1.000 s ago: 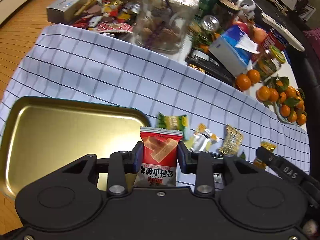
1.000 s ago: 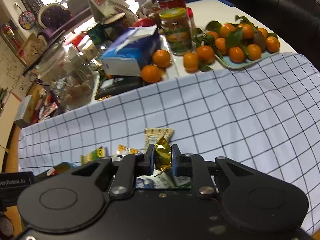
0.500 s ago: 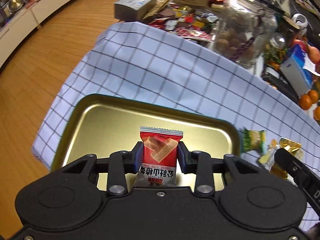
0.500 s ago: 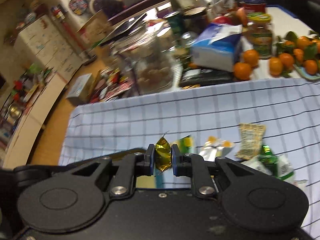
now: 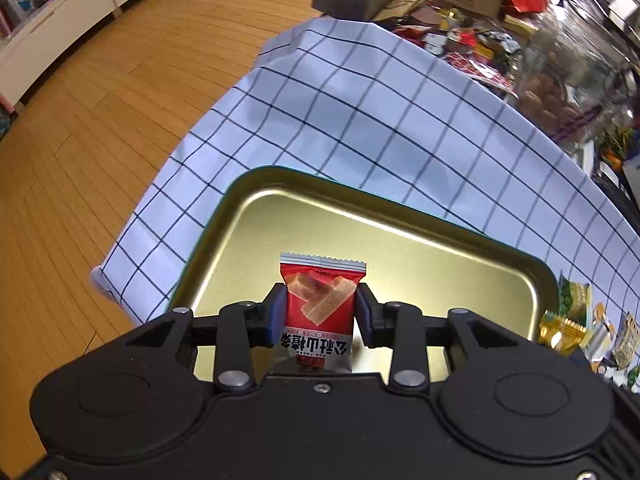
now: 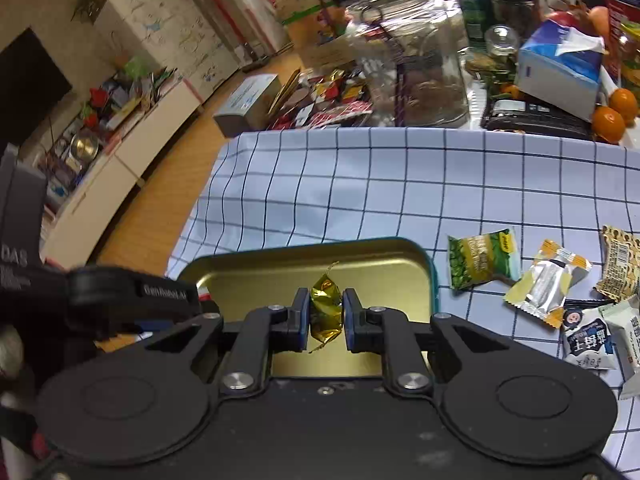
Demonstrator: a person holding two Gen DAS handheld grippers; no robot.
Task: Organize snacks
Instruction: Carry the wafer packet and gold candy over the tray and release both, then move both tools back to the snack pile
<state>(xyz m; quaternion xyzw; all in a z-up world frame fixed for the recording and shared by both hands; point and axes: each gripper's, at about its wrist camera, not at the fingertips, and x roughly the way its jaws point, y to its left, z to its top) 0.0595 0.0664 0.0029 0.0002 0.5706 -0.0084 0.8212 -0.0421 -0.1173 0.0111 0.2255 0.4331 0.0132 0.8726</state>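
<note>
A second ago both tongs were over the blue-checked cloth point(image 5: 400, 120) on the bench; now both hang above the shallow gold metal tray point(image 5: 400, 240). The left tongs point(image 5: 320, 312) pinch a red snack packet point(image 5: 320, 308) with Chinese writing I cannot read surely, and the right tongs point(image 6: 326, 312) are pressed on a gold foil candy point(image 6: 326, 308). "DAS" and "GenRobot.AI" stand on the left tool.

The right tool point(image 6: 326, 314) grips a gold candy point(image 6: 325, 309) above the tray point(image 6: 404, 250).
</note>
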